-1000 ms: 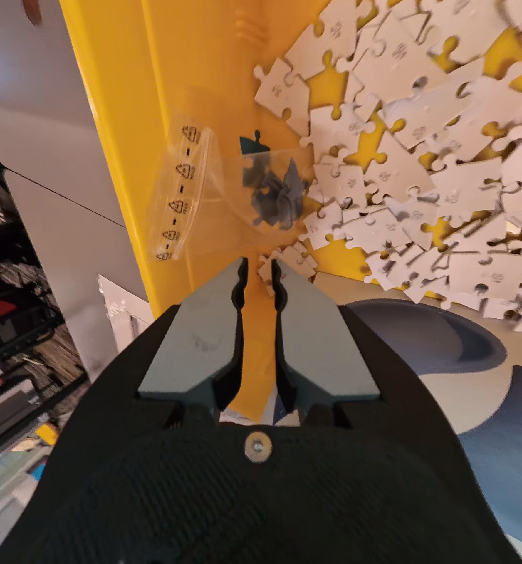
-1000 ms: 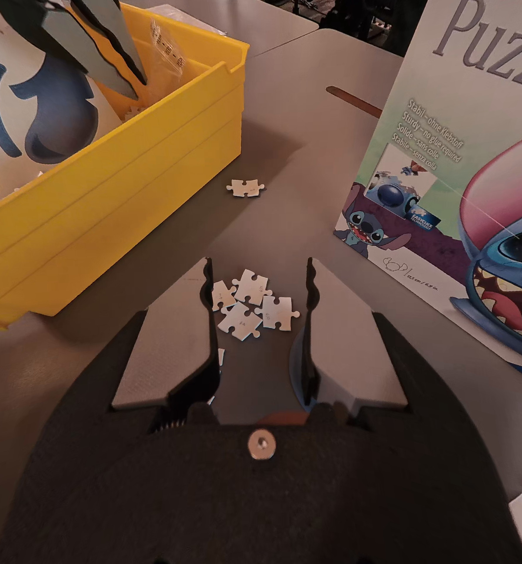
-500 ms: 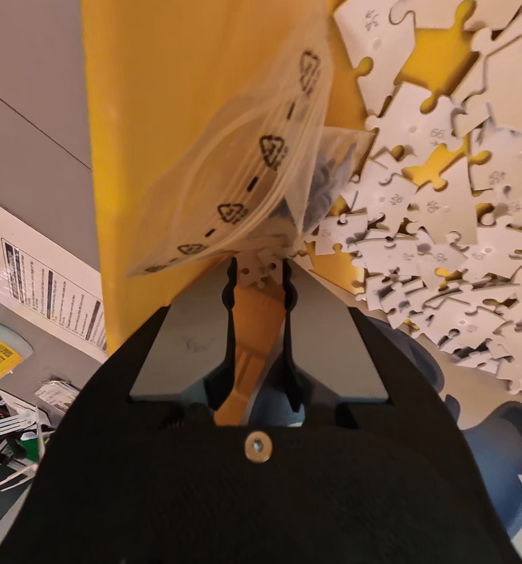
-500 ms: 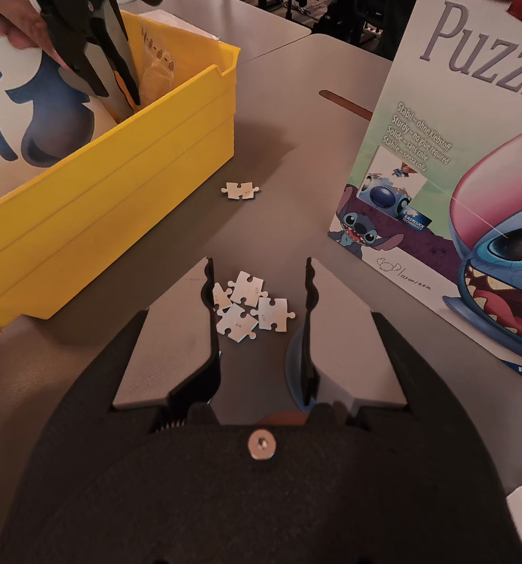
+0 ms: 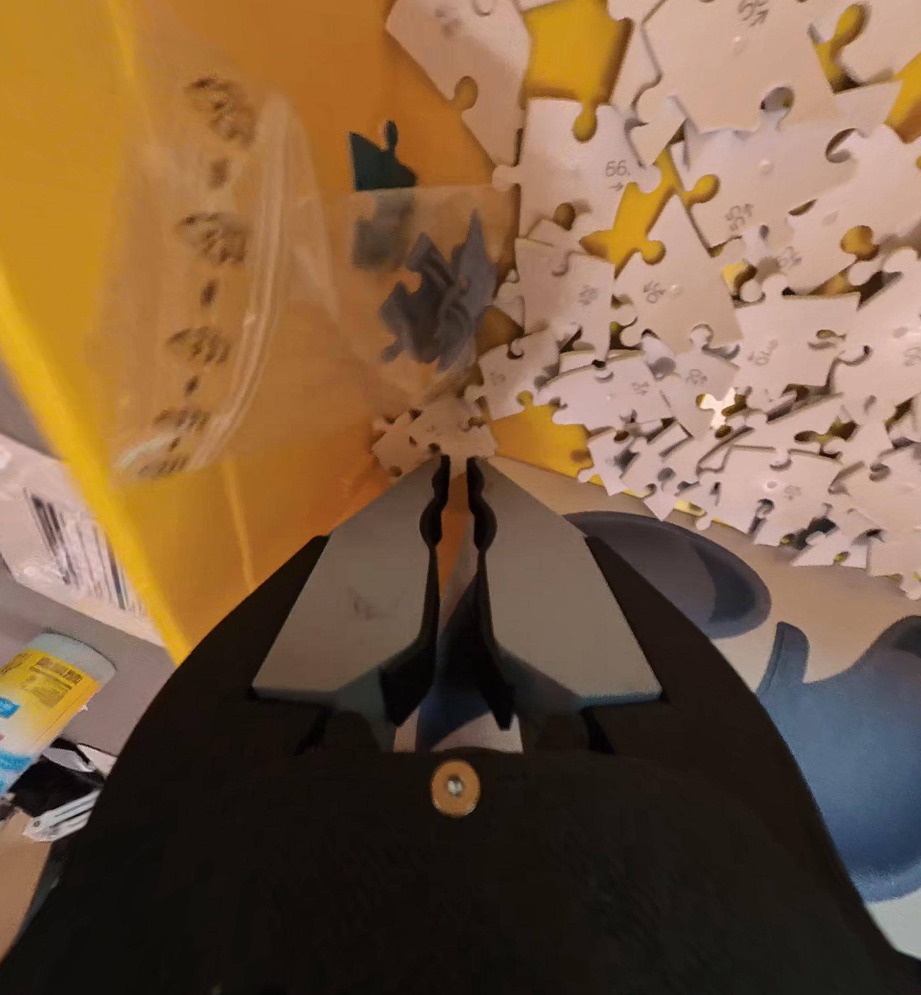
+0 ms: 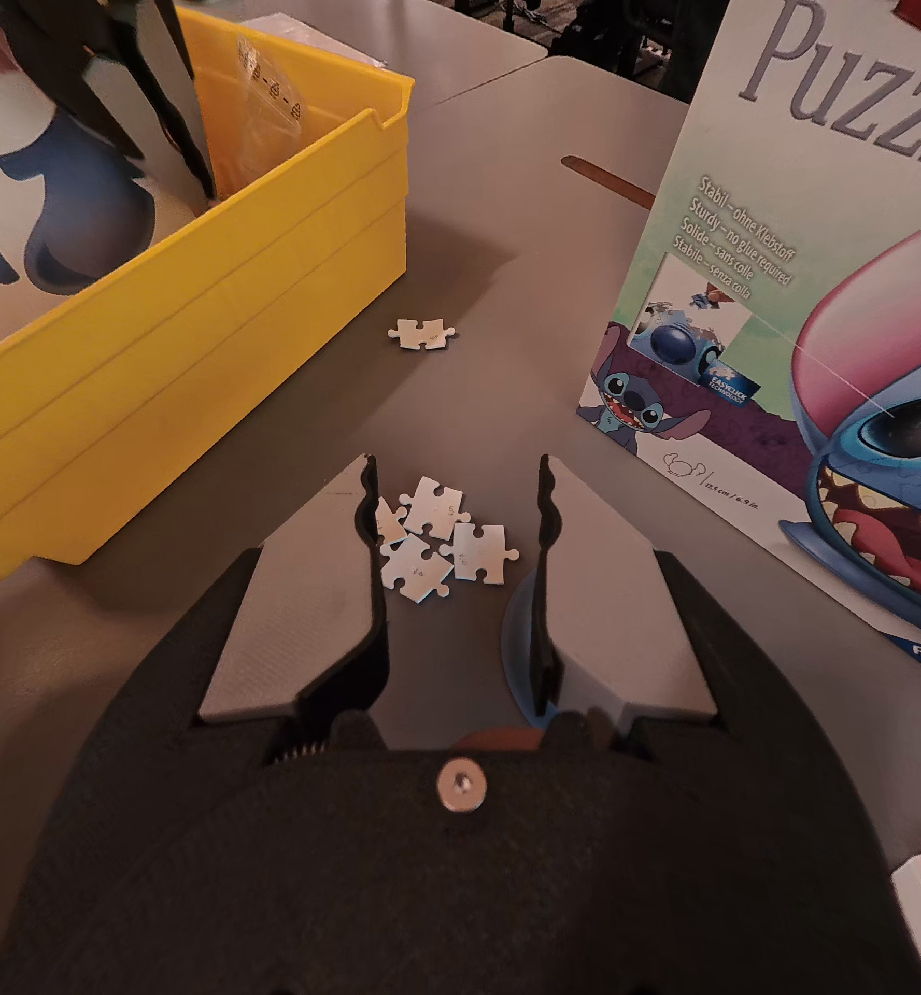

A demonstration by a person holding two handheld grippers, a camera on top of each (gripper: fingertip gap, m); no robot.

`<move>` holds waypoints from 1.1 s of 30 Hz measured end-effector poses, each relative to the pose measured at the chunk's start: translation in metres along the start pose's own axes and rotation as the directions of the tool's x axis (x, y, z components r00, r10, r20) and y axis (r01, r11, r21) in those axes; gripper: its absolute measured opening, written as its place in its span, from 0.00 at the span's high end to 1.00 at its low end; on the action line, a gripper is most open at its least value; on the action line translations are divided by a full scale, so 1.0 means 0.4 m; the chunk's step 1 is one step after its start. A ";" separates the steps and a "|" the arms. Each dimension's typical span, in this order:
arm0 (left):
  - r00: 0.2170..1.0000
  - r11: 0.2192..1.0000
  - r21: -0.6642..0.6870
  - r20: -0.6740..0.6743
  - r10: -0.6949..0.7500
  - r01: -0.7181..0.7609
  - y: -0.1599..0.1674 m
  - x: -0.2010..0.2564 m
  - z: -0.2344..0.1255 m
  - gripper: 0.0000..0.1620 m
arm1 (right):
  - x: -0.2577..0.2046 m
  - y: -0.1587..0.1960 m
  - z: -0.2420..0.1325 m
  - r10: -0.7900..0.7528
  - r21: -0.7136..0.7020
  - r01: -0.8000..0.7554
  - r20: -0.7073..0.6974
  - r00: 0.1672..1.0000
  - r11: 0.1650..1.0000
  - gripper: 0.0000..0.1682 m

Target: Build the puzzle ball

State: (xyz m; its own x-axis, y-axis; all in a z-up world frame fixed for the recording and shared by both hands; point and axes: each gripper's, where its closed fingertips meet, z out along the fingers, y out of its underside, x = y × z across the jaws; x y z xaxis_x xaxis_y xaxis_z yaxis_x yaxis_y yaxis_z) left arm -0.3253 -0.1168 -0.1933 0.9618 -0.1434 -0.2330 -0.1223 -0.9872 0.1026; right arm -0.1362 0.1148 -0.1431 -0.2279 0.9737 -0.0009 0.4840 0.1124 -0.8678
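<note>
Left gripper (image 5: 458, 462) is inside the yellow bin (image 5: 296, 81), its fingers drawn nearly together with only a narrow slit between the tips; the tips meet a small white puzzle piece (image 5: 436, 431) at the centre of the frame, but whether the piece is actually pinched cannot be told. A heap of white puzzle pieces (image 5: 716, 269), backs up, fills the upper right of the left wrist view. A clear plastic bag (image 5: 221, 280) with printed marks lies against the bin wall at upper left, motion-blurred; a second small clear bag (image 5: 436, 301) holding dark grey-blue parts sits just beside the heap. A blue-and-white printed sheet (image 5: 851, 727) shows at lower right, and a canister (image 5: 27, 716) stands outside the bin at lower left. In the right wrist view, the right gripper (image 6: 455, 466) hovers over the grey tabletop (image 6: 501, 215) with fingers spread wide and nothing between them. Four loose pieces (image 6: 436, 538) lie on the tabletop in the gap between the fingers at frame centre. A joined pair of pieces (image 6: 421, 334) lies apart, farther up the frame, near the bin. The puzzle box (image 6: 797, 269) occupies the right of the frame. The left gripper (image 6: 207, 196) reaches down into the bin at upper left.
</note>
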 end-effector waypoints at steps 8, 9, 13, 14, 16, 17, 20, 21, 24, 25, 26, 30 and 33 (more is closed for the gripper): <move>0.996 0.996 0.022 0.016 -0.090 0.089 0.051 -0.012 -0.049 0.88 | 0.001 -0.003 -0.004 -0.003 0.005 0.003 -0.002 1.000 1.000 0.66; 0.996 0.996 0.030 0.025 -0.088 0.088 0.052 -0.015 -0.053 0.84 | 0.000 -0.004 -0.005 -0.004 0.007 0.004 -0.003 1.000 1.000 0.66; 0.994 0.992 0.074 0.019 -0.105 0.103 0.062 -0.024 -0.074 0.79 | -0.003 -0.007 -0.007 -0.006 0.012 0.006 0.000 1.000 1.000 0.66; 0.992 0.991 0.065 0.019 -0.122 0.120 0.070 -0.029 -0.071 0.78 | -0.004 -0.007 -0.007 -0.006 0.012 0.006 0.000 1.000 1.000 0.66; 0.989 0.988 0.055 0.016 -0.145 0.144 0.071 -0.039 -0.064 0.75 | -0.005 -0.007 -0.007 -0.008 0.011 0.008 0.001 1.000 1.000 0.66; 0.990 0.990 0.046 0.024 -0.137 0.135 0.071 -0.041 -0.061 0.73 | -0.005 -0.007 -0.007 -0.010 0.011 0.010 0.001 1.000 1.000 0.66; 0.996 0.996 0.025 0.023 -0.086 0.086 0.070 -0.021 -0.057 0.61 | -0.005 -0.010 -0.010 -0.014 0.015 0.014 -0.002 1.000 1.000 0.66; 0.997 0.997 0.018 0.021 -0.072 0.071 0.071 -0.016 -0.056 0.59 | -0.006 -0.011 -0.011 -0.013 0.016 0.013 -0.001 1.000 1.000 0.66; 0.999 0.998 0.050 -0.013 -0.048 0.048 0.059 0.001 -0.063 0.64 | -0.009 -0.009 -0.010 -0.015 0.014 0.015 0.004 1.000 1.000 0.66; 0.999 0.997 0.069 -0.015 -0.044 0.045 0.052 0.000 -0.067 0.65 | -0.010 -0.008 -0.009 -0.016 0.011 0.016 0.006 1.000 1.000 0.66; 0.999 0.996 0.081 -0.008 -0.043 0.044 0.049 -0.005 -0.069 0.65 | -0.012 -0.006 -0.008 -0.019 0.009 0.019 0.007 1.000 1.000 0.66; 0.998 0.995 0.076 0.003 -0.060 0.060 0.050 -0.018 -0.065 0.64 | -0.014 -0.003 -0.005 -0.027 0.003 0.027 0.005 1.000 1.000 0.66; 0.998 0.995 0.085 0.028 -0.058 0.055 0.050 -0.023 -0.073 0.64 | -0.017 -0.003 -0.005 -0.030 0.003 0.030 0.008 1.000 1.000 0.66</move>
State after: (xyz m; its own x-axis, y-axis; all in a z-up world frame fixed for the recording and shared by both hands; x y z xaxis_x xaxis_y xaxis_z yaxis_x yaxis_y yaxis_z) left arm -0.3296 -0.1332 -0.1609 0.9600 -0.0880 -0.2657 -0.0893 -0.9960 0.0074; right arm -0.1334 0.1082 -0.1408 -0.2486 0.9684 0.0211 0.4741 0.1406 -0.8692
